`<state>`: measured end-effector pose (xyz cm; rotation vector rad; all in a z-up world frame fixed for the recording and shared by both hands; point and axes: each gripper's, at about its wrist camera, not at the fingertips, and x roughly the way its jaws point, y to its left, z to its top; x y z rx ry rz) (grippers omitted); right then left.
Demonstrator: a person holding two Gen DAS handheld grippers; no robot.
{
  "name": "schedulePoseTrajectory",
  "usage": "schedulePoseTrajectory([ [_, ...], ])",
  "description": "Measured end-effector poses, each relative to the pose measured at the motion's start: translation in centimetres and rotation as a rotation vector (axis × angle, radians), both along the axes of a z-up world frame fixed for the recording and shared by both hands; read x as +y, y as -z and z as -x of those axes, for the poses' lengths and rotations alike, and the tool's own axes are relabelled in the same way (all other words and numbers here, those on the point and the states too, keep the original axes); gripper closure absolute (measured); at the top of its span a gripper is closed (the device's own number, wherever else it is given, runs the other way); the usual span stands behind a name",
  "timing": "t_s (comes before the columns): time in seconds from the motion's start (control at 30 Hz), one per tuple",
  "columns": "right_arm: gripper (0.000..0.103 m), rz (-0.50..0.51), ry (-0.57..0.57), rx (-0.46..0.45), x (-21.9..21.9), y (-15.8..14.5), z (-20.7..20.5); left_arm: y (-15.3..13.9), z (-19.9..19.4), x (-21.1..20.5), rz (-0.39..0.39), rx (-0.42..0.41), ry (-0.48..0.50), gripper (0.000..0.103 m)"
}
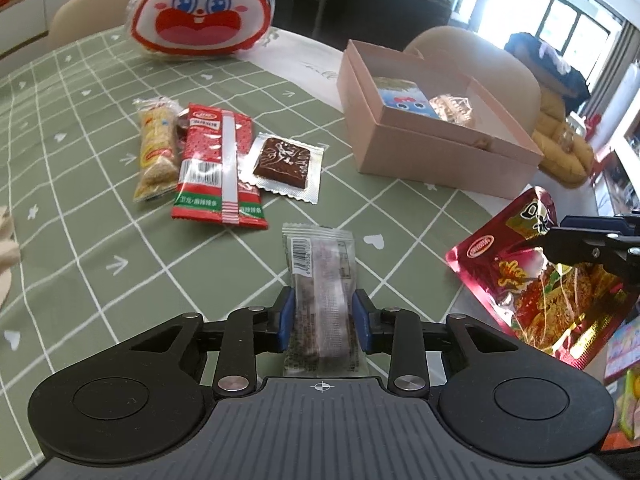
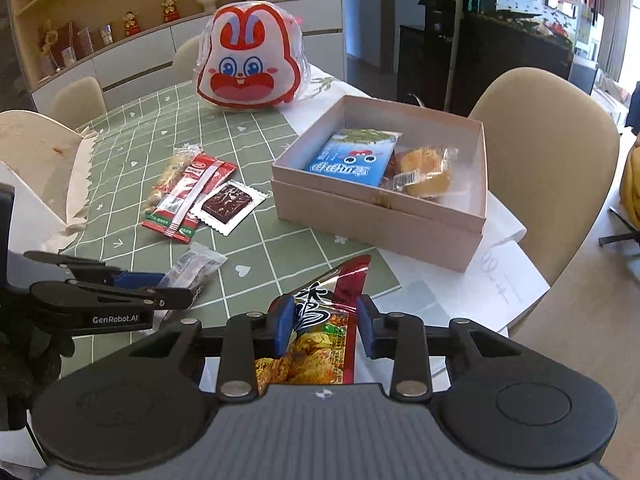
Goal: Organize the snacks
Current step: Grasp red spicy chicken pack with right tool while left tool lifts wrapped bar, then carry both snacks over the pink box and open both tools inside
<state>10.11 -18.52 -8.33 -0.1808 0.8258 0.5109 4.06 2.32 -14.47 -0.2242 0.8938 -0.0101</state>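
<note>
Left to right across the green checked tablecloth (image 1: 100, 208): sesame bar (image 1: 156, 148), red striped strip packet (image 1: 218, 164), brownie square (image 1: 284, 162), all flat and loose, well left of the pink box (image 2: 380, 216)

Left gripper (image 1: 323, 316): blue pads narrow, pressing both long edges of the clear-wrapped bar (image 1: 320, 280); bar's long axis runs straight out along the fingers, barcode end forward, far end apparently low over the cloth. Held

Right gripper (image 2: 322, 326): jaws narrow around the red foil snack bag (image 2: 320, 332); left pad on the foil, contact at right pad hard to tell; bag looks carried, its corner pointing ahead toward the box

Box open, ahead and slightly right of the right jaws, near wall facing them; blue packet (image 2: 352, 158) and wrapped cake (image 2: 424, 176) already inside, bare floor at the right end

Judgement: right hand nearer the box, so foil bag likely in first; bar has to cross rightward past the box's left wall
</note>
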Motion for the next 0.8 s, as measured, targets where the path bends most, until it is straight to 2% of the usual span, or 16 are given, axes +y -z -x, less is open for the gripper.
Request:
schedulePoseTrajectory([
  [0.2,0.07,-0.024,-0.004,-0.018,-0.5,-1.1,0.3,-1.3,1.0,-0.3,0.026,-0.042,-0.003,0.069],
  [0.4,0.071,-0.068,-0.02,-0.054,-1.3,-3.4,0.3,-6.1,1.2,-0.8,0.082,-0.165,0.003,0.069],
  [0.6,0.071,-0.121,-0.031,-0.162,-2.0,-8.7,-1.5,-13.1,-1.5,-1.6,0.11,-0.335,0.051,0.069],
  [0.8,0.071,-0.151,-0.011,-0.284,-2.5,-15.1,-5.1,-18.9,-7.0,-2.3,0.127,-0.436,0.117,0.069],
])
